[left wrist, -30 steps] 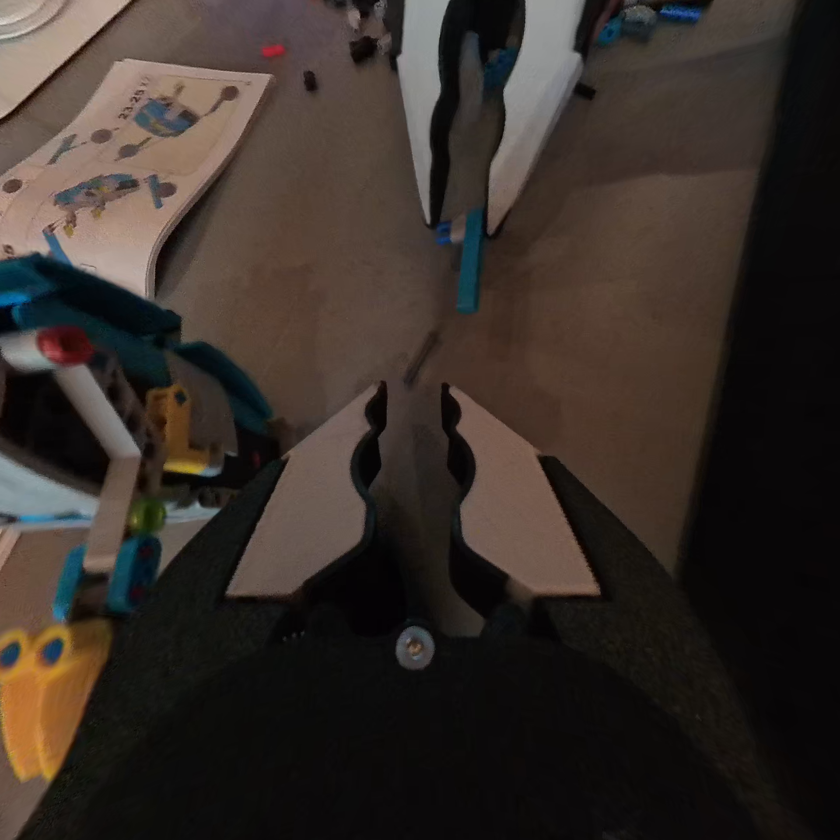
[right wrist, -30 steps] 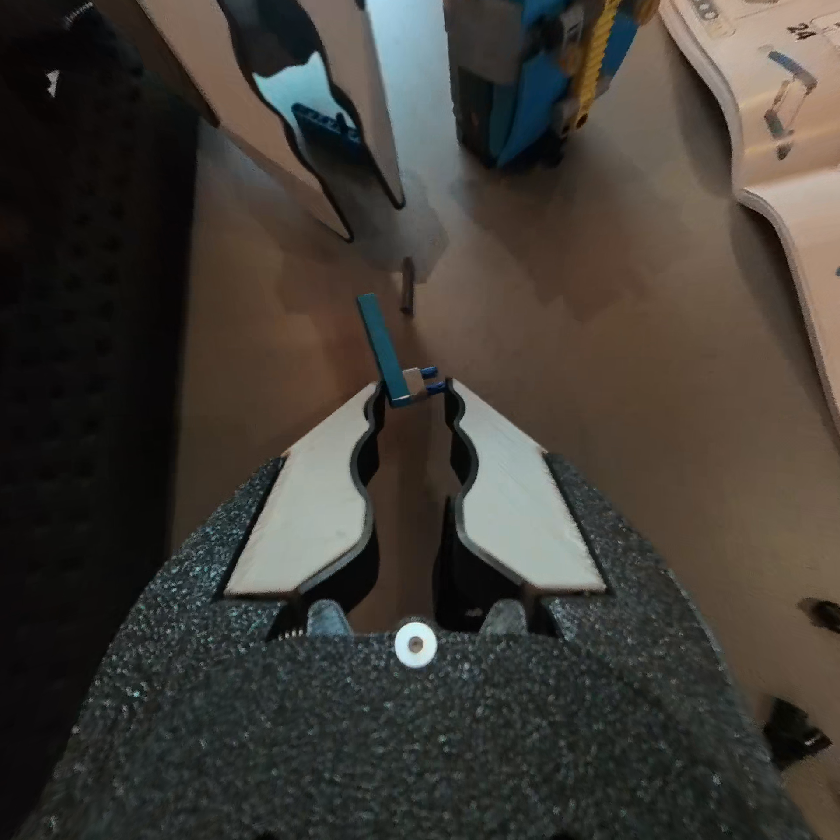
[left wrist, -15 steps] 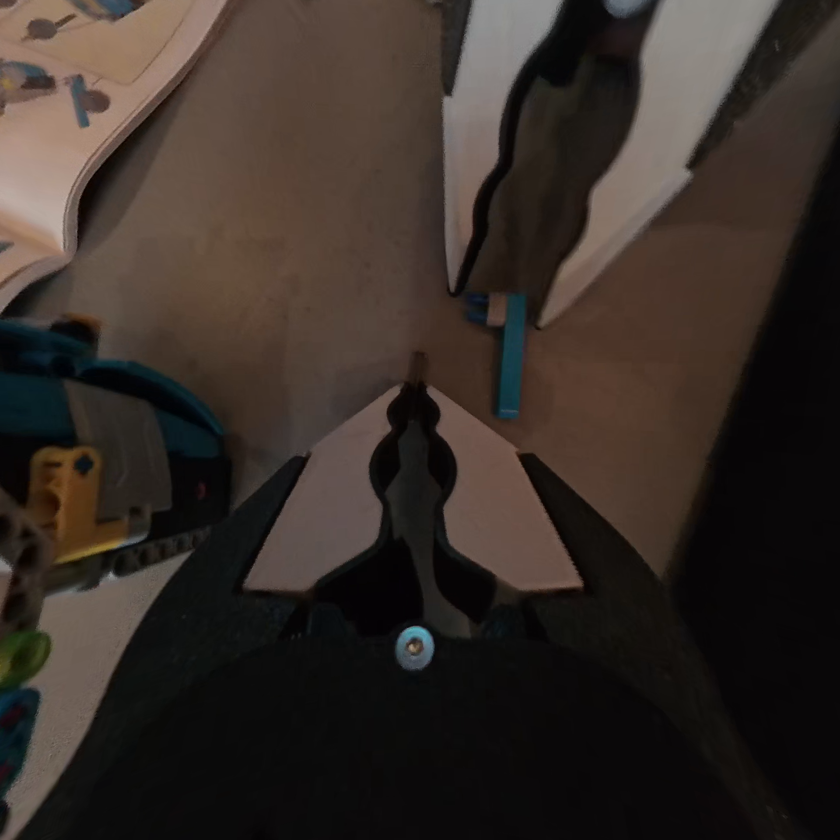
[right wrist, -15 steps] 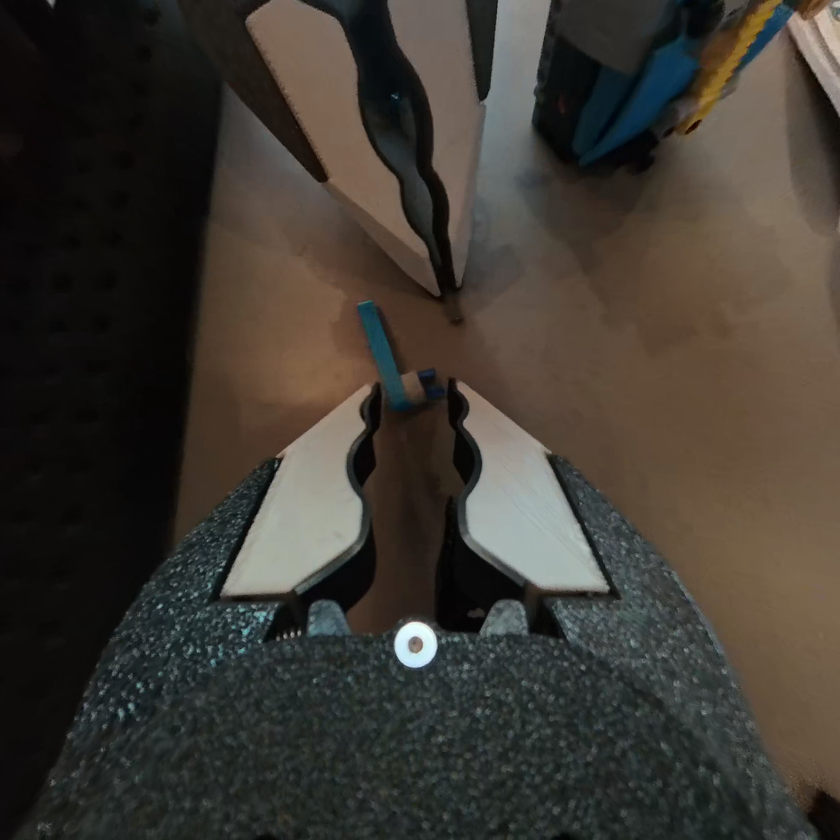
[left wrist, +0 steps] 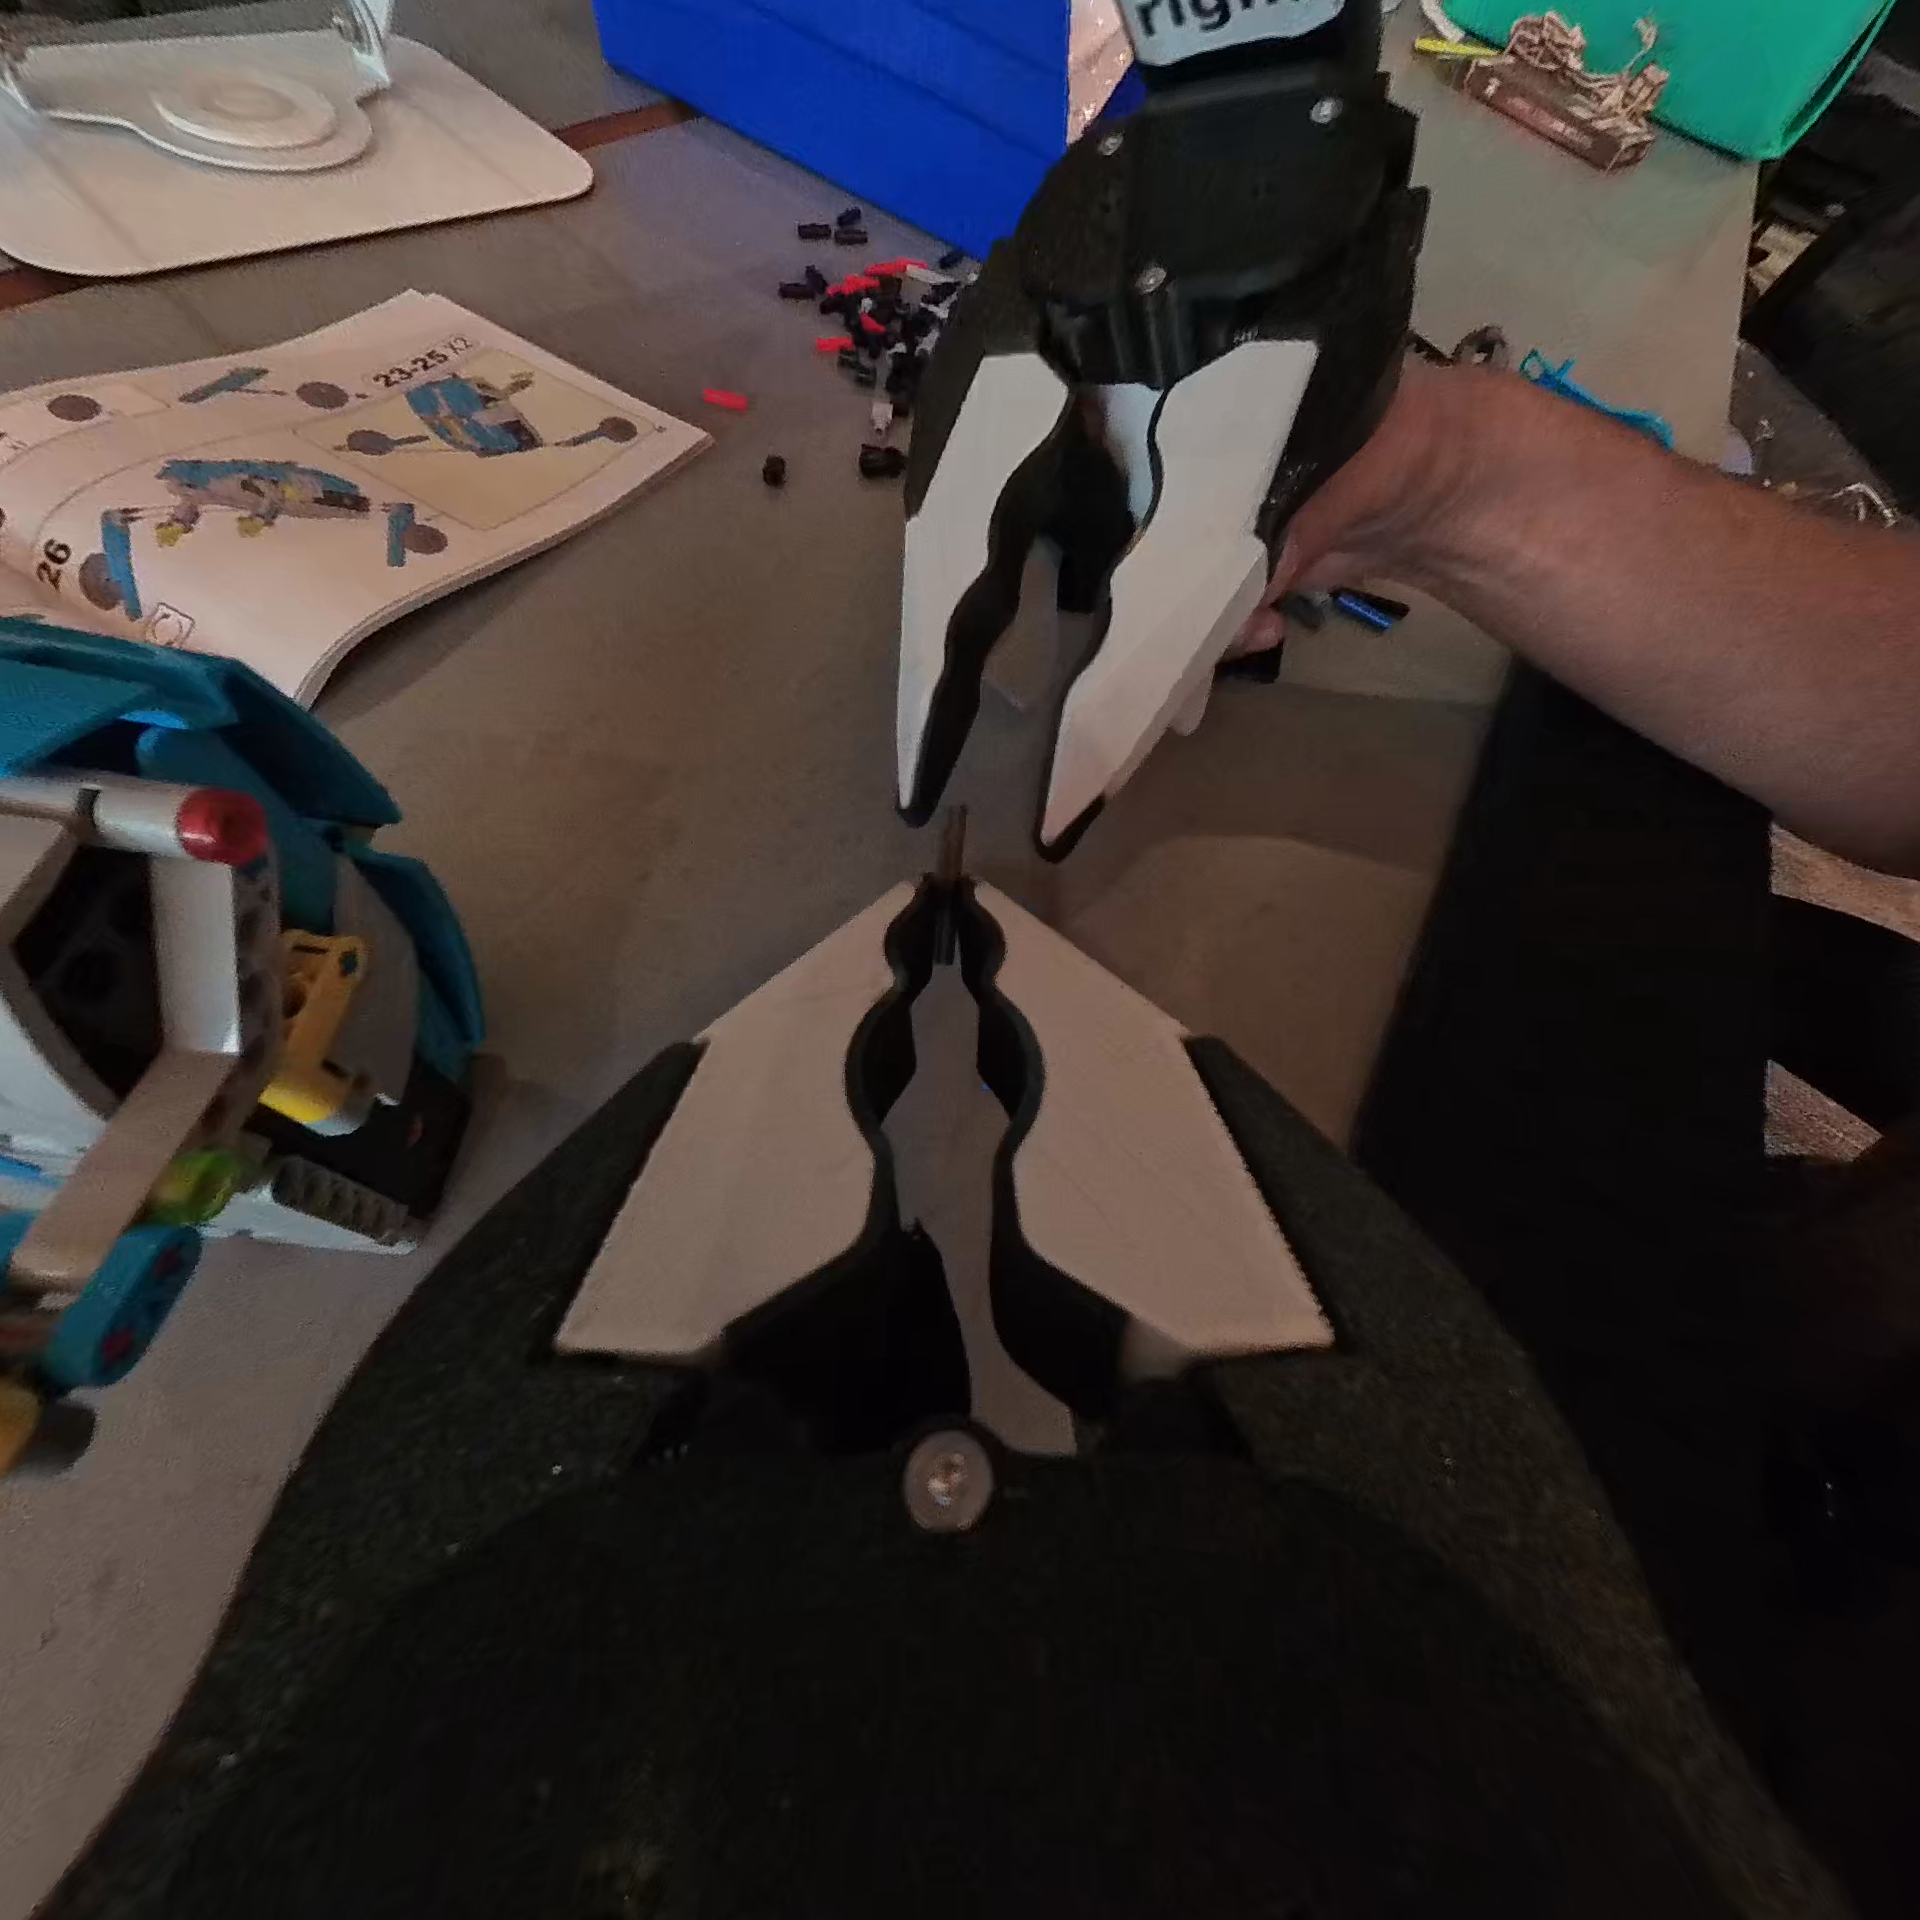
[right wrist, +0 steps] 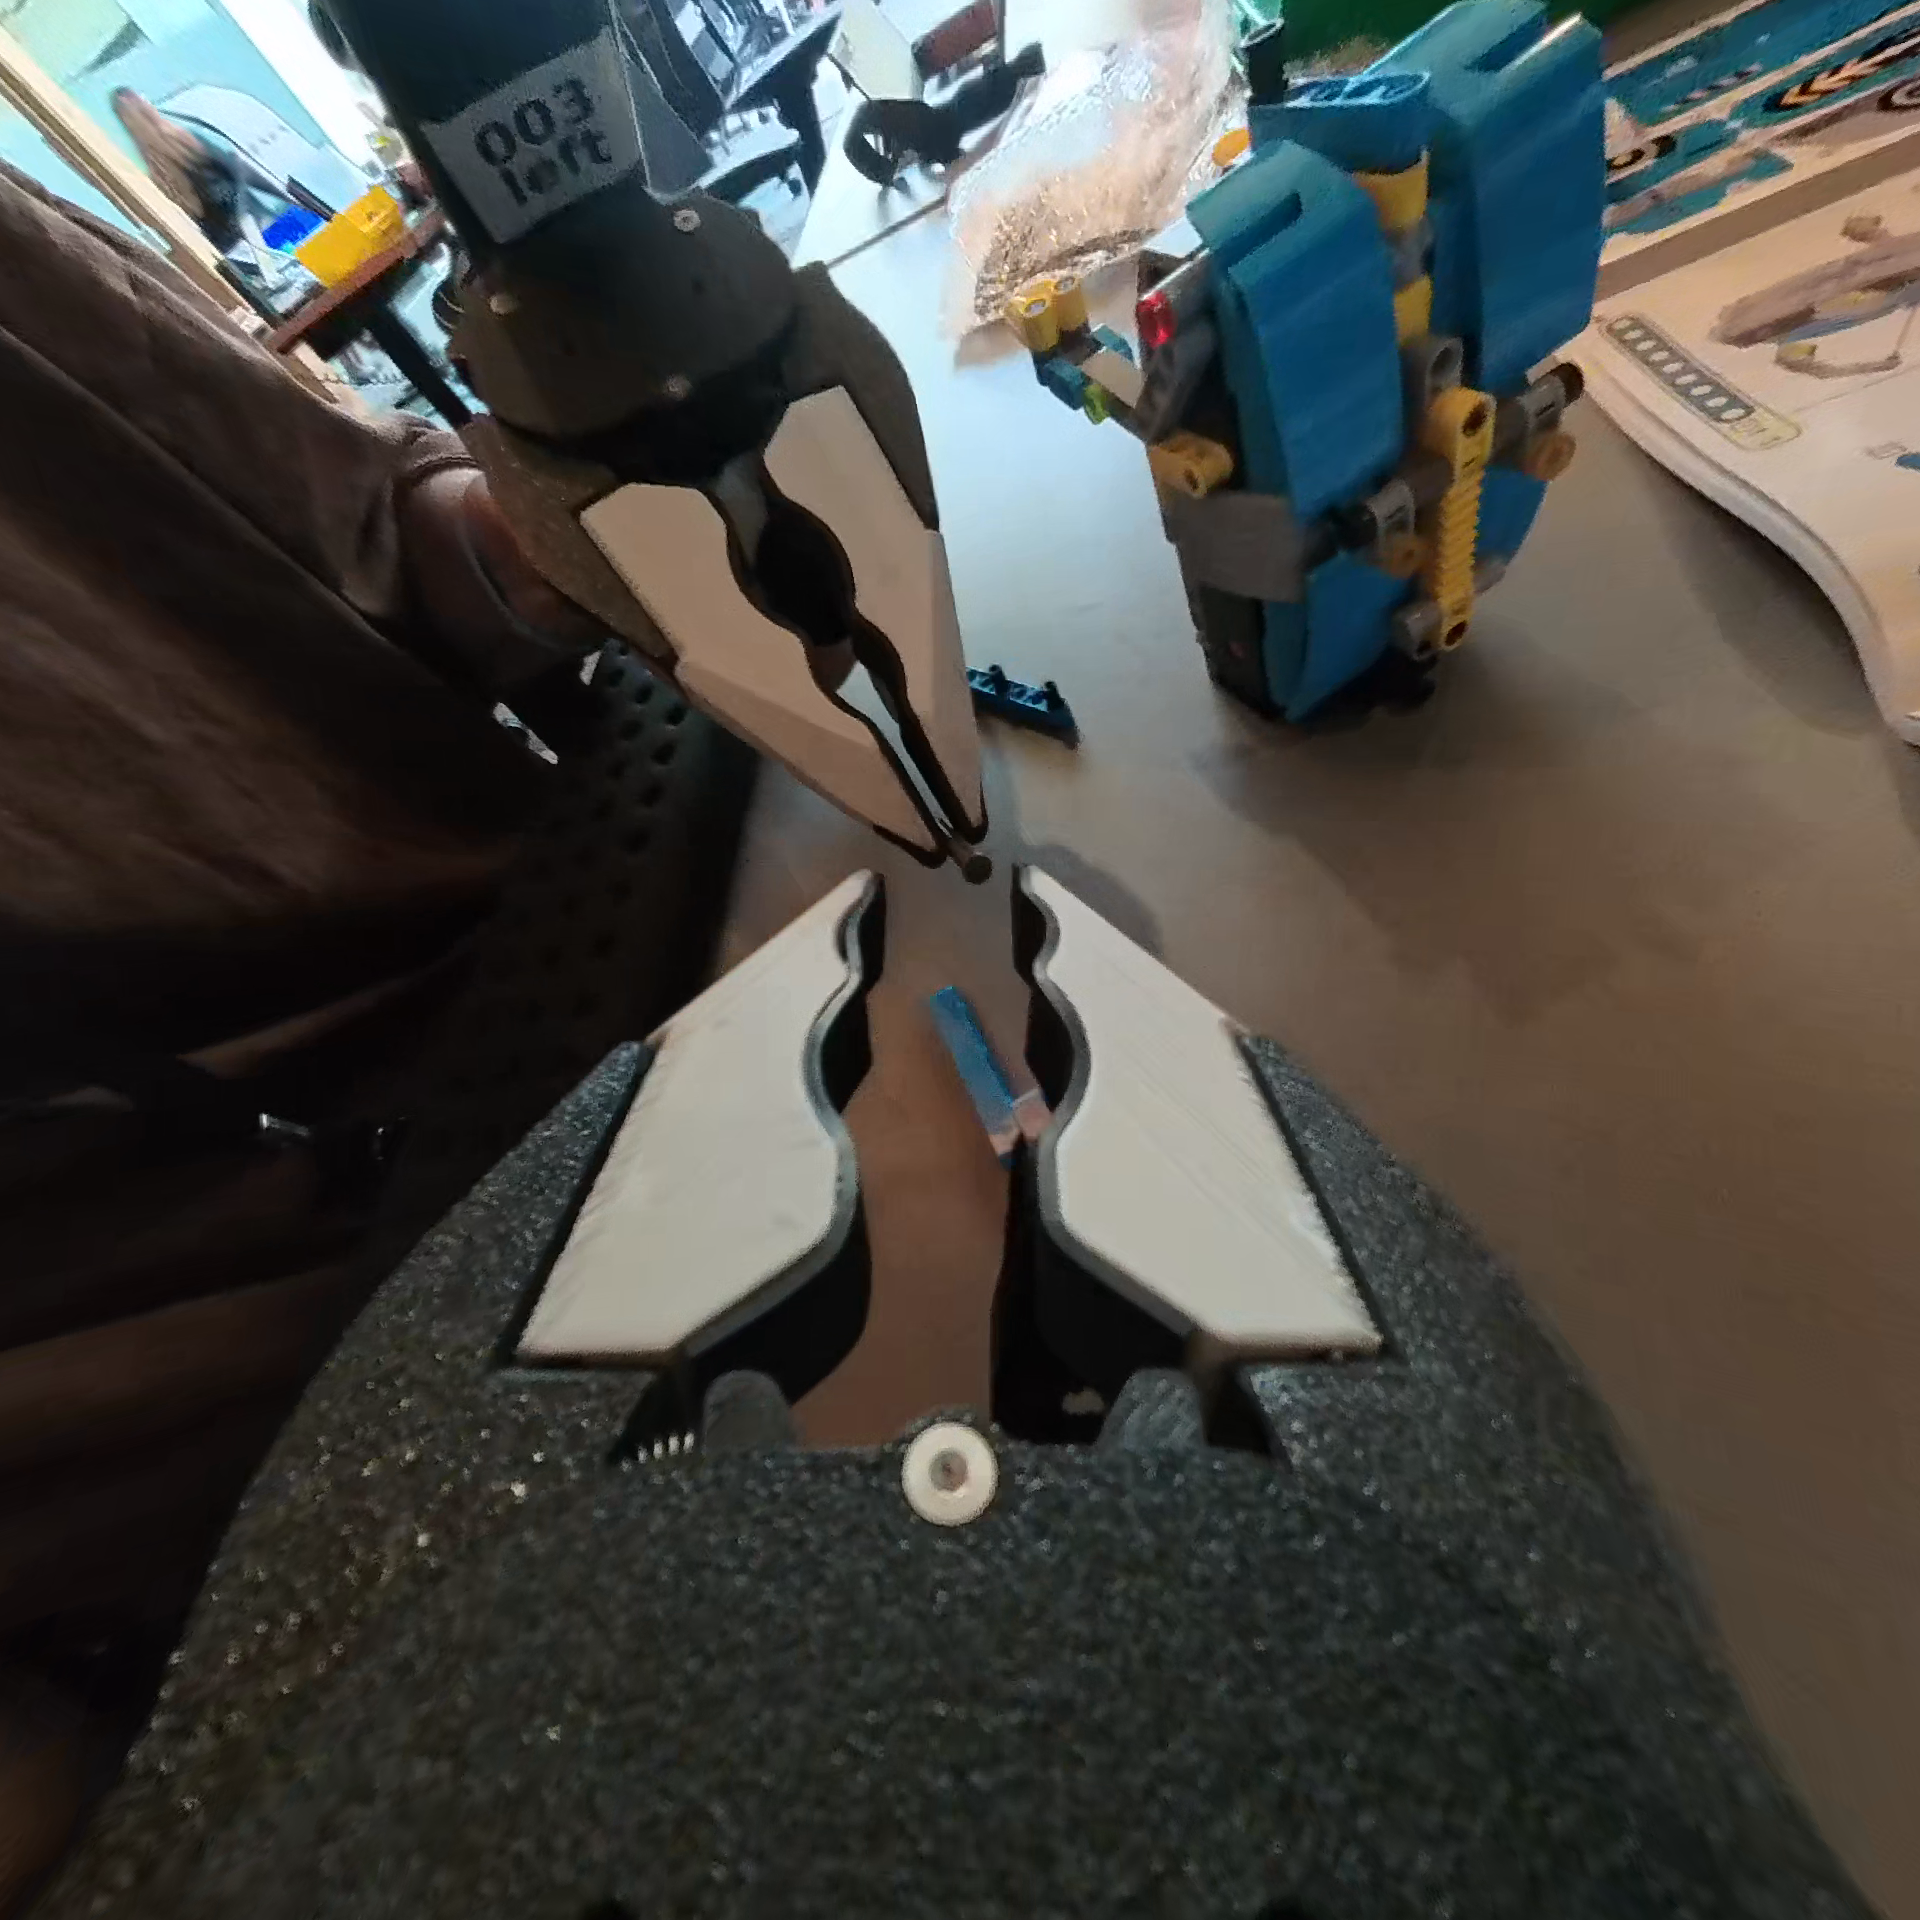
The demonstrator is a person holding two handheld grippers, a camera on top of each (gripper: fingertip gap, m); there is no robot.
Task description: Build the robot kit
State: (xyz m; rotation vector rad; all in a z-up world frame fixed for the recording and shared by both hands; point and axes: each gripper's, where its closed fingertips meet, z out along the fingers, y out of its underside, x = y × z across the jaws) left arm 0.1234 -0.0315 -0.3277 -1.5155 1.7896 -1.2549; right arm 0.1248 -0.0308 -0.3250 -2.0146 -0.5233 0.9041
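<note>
My left gripper (left wrist: 948,896) is shut on a small dark pin (left wrist: 951,844) that sticks out past its tips, held above the table. It also shows in the right wrist view (right wrist: 951,836), with the pin's end (right wrist: 975,871) facing my right gripper. My right gripper (right wrist: 948,894) is open and empty, tip to tip with the left one and just short of the pin. In the left wrist view it (left wrist: 987,831) hangs from above, held by a hand (left wrist: 1455,540). A blue beam (right wrist: 975,1075) lies on the table below, seen between the right fingers.
A blue, grey and yellow brick model (left wrist: 208,935) stands at the left, also in the right wrist view (right wrist: 1382,416). An open instruction booklet (left wrist: 312,468), scattered small pieces (left wrist: 873,301), a blue box (left wrist: 852,94) and another blue piece (right wrist: 1023,707) are on the grey table. The grippers are tip to tip, or close to it.
My left gripper closed on the dark pin and lifted it off the table. My right gripper rose away from the blue beam, which stays on the table, and now faces the pin.
</note>
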